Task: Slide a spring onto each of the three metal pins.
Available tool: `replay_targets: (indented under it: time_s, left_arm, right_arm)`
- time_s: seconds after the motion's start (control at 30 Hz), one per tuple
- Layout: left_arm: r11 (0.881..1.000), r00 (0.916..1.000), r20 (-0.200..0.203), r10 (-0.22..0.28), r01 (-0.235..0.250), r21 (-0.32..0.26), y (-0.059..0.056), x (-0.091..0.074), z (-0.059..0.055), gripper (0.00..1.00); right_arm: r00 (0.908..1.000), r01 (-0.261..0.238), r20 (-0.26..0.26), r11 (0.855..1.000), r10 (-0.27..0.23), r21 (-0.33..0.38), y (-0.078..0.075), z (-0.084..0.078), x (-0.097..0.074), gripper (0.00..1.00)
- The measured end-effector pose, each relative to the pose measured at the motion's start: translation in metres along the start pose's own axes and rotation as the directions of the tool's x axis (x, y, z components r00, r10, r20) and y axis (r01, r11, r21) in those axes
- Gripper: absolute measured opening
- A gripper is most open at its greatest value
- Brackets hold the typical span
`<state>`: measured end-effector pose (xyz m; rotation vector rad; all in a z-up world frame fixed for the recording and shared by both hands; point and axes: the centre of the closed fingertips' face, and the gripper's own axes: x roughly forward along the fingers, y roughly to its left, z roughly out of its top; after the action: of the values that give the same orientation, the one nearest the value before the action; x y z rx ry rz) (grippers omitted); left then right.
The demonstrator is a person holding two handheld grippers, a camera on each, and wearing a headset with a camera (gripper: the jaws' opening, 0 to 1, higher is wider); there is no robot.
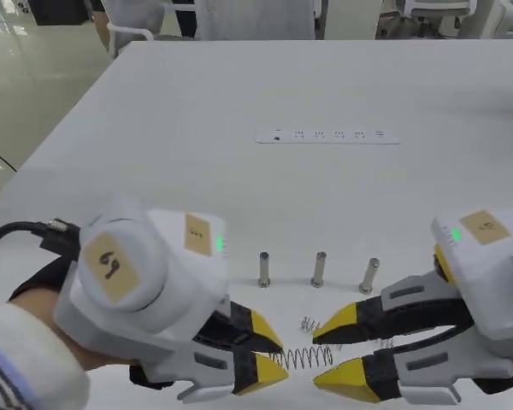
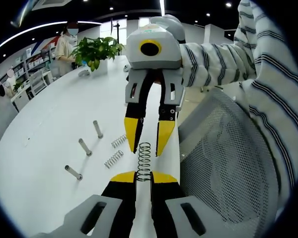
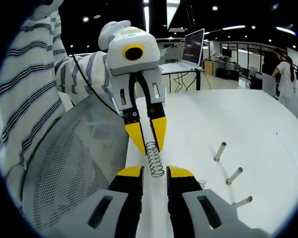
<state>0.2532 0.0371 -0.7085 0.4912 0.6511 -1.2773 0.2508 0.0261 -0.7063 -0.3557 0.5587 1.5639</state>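
Bench: white table (image 1: 239, 94), matte top, seen from the near edge.

Standing on it: three metal pins in a straight row, all upright, evenly spaced, none touching. Left pin (image 1: 263, 269), middle pin (image 1: 319, 269), right pin (image 1: 370, 276).

Lying on it: two loose springs on my side of the row, both flat on their sides. First spring (image 2: 118, 141) sits near one end pin, second spring (image 2: 113, 159) near the middle pin. They are apart from each other and from the pins.

Beyond the pins, well apart from them: a flat white power strip (image 1: 329, 136), its long side parallel to the pin row.
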Motion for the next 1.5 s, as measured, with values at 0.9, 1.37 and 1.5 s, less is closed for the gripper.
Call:
replay_targets:
  time_s: [0.9,1.37,1.5]
  left_arm:
    - [0.999,0.9998,0.003,-0.019,0.019,-0.03,-0.003,0.002,-0.009,0.02]
    - [0.998,0.998,0.062,-0.008,0.012,-0.065,-0.006,0.007,-0.005,0.02]
    - [0.997,0.997,0.077,-0.006,0.012,-0.071,-0.008,0.008,-0.004,0.02]
  right_arm:
    - [0.997,-0.067,-0.039,0.998,0.067,0.001,0.002,-0.005,0.007,0.08]
    - [0.9898,-0.083,-0.119,0.996,0.079,-0.027,0.005,-0.003,-0.001,0.08]
    - [0.9883,-0.084,-0.131,0.996,0.079,-0.038,0.007,0.0,-0.004,0.08]
